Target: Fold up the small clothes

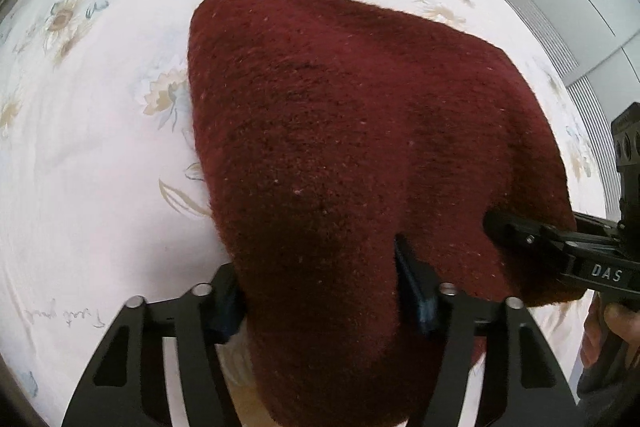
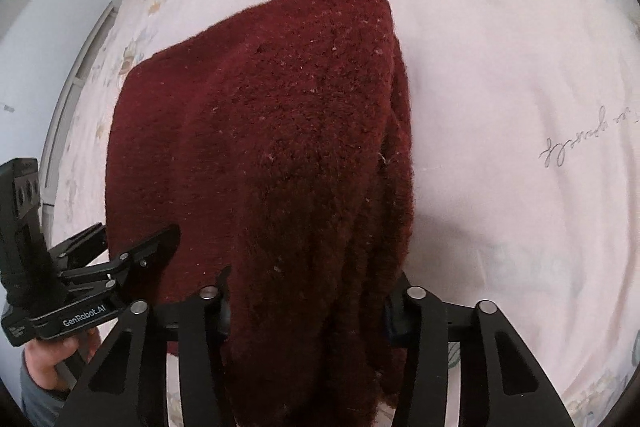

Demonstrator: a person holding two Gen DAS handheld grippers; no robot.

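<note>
Black grippers (image 1: 320, 291), silver screws, "DAS" and "GenRobot.AI" lettering.

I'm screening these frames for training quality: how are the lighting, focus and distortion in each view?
Left wrist view: strong fisheye bending, dark vignette corners; floral bedsheet nearly overexposed, maroon knit garment sharp with a dark shadow near the left gripper. Right wrist view: same curvature, sheet washed pale, garment deep-shadowed near the right gripper.
</note>
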